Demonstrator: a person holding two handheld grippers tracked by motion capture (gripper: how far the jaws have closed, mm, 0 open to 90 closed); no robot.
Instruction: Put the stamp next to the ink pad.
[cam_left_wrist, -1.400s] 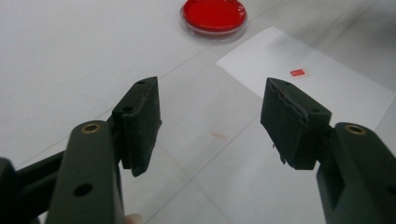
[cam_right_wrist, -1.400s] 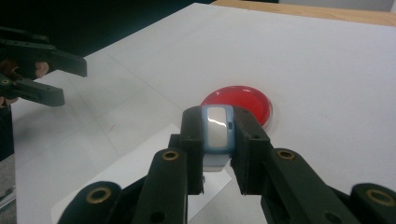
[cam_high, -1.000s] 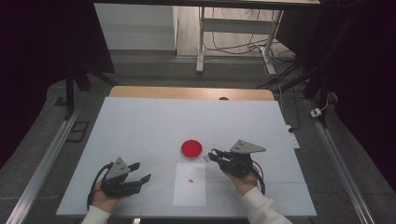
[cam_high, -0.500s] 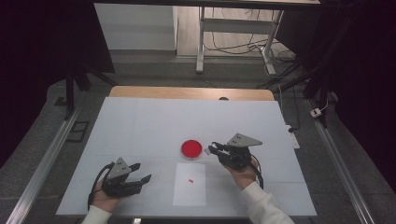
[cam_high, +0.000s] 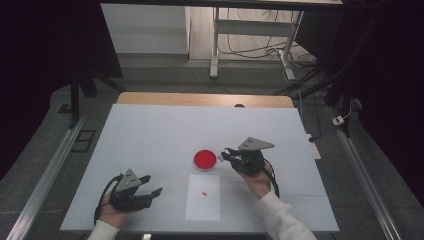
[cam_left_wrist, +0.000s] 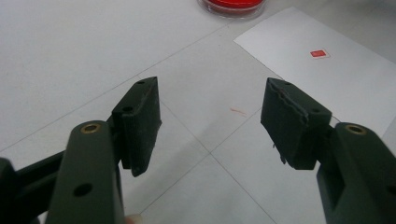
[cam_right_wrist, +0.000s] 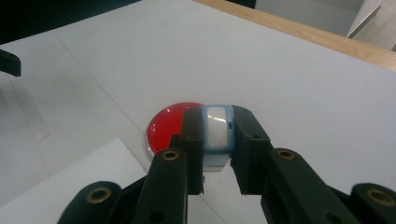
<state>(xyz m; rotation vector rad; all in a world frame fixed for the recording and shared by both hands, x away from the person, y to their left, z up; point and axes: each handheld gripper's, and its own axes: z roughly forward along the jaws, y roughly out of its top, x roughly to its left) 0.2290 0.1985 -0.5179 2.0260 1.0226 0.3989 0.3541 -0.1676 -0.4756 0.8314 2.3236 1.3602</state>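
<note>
White tabletop (cam_high: 150, 135) spreads before us, its wooden far edge (cam_high: 200, 99) showing. At the left our left gripper (cam_high: 150, 192) rests low, jaws spread with nothing between them. Near the middle lies a white paper sheet (cam_high: 202, 207) bearing a small red square (cam_high: 204, 193), with a red dish (cam_high: 205, 159) just beyond. Right of that dish, our right gripper (cam_high: 226, 155) pinches a small white-and-blue block (cam_right_wrist: 218, 128).

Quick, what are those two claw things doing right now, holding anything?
Left gripper: jaws open, nothing between them.
Right gripper: jaws shut on a small white and blue device, beside the red dish.
</note>
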